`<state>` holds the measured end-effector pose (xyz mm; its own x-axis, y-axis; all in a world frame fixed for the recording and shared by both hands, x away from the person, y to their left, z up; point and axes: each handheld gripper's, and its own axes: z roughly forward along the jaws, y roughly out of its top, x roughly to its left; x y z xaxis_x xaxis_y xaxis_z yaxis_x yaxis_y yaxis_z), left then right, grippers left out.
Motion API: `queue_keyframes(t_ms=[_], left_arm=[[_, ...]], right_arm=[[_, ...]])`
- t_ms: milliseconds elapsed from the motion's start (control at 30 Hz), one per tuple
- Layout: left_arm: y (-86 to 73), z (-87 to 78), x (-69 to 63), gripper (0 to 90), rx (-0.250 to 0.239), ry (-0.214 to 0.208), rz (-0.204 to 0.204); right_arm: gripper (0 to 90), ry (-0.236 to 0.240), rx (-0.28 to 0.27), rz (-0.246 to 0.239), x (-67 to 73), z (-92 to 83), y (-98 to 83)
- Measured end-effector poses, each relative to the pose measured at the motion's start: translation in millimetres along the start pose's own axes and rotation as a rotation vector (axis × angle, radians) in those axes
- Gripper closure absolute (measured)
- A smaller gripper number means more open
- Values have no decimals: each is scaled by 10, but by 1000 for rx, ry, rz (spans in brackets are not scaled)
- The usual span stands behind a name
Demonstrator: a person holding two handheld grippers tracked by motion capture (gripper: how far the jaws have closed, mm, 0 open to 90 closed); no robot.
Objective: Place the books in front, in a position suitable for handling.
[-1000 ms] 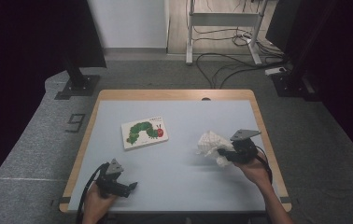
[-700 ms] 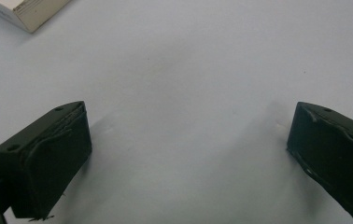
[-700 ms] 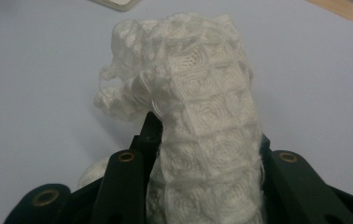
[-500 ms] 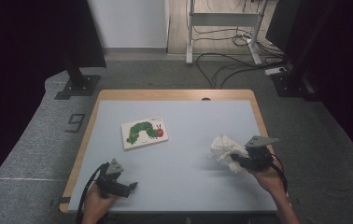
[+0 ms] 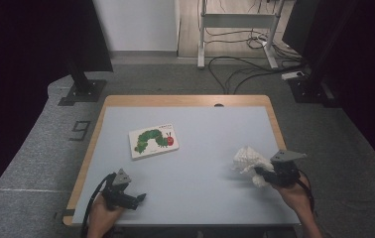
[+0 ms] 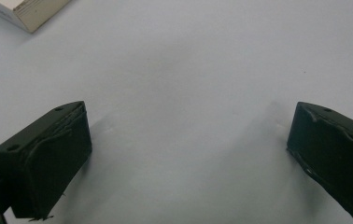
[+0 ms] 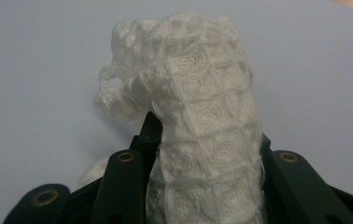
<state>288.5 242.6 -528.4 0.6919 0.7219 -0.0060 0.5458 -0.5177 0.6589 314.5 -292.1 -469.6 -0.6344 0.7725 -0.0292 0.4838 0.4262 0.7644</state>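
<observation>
- Grey carpet and cables are seen beyond a pale blue table point(image 5: 195, 129) edged in wood.
- A book point(image 5: 154, 141) is noted left of centre, at about 1 o'clock from the left gripper point(image 5: 137, 199).
- Left jaws are held wide apart over bare table; nothing is between them.
- A white cloth point(image 5: 247, 159) is clamped, bunched, in the right gripper point(image 5: 258, 172) at the table's 4 o'clock.

table point(image 5: 195, 124): pale blue-grey top, light wood rim | floor point(image 5: 36, 158): grey speckled carpet, a number marking point(image 5: 80, 130) left of the table | wall point(image 5: 136, 25): white, far side | black stand base point(image 5: 82, 91) far left | metal-framed desk point(image 5: 235, 20) behind, cables point(image 5: 245, 59) trailing on the floor | sides dark
</observation>
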Motion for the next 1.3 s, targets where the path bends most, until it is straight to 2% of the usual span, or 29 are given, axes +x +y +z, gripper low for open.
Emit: queue_keyframes(t_ms=[333, 600, 667, 700, 733, 767, 800, 933, 1000, 1067, 1133, 1300], left_arm=[[0, 0, 0, 0, -1, 0, -1], [0, 1, -1, 0, -1, 0, -1], [0, 0, 0, 0, 0, 0, 0], [0, 0, 0, 0, 0, -1, -1], [0, 0, 0, 0, 0, -1, 0], [0, 0, 0, 0, 0, 0, -1], [0, 0, 0, 0, 0, 0, -1], [0, 0, 0, 0, 0, -1, 0], [0, 0, -1, 0, 0, 0, -1], [0, 0, 0, 0, 0, -1, 0], [0, 0, 0, 0, 0, -1, 0], [0, 0, -1, 0, -1, -1, 0]], right_arm=[[587, -6, 30, 15, -1, 217, -216], [548, -5, 56, 16, 1, 290, -312], [492, -5, 56, 15, 5, 292, -321], [492, -5, 56, 15, 5, 292, -321], [454, -7, 56, 13, 7, 291, -321], [344, -12, 62, 12, 13, 295, -320], [344, -12, 62, 12, 13, 295, -320], [156, -35, 56, 11, 25, 311, -315], [114, -40, 46, 10, 29, 294, -300], [34, -49, 41, 17, 25, 273, -282], [0, -47, 40, 19, 22, 258, -272], [0, -49, -7, 26, -8, 136, -187]])
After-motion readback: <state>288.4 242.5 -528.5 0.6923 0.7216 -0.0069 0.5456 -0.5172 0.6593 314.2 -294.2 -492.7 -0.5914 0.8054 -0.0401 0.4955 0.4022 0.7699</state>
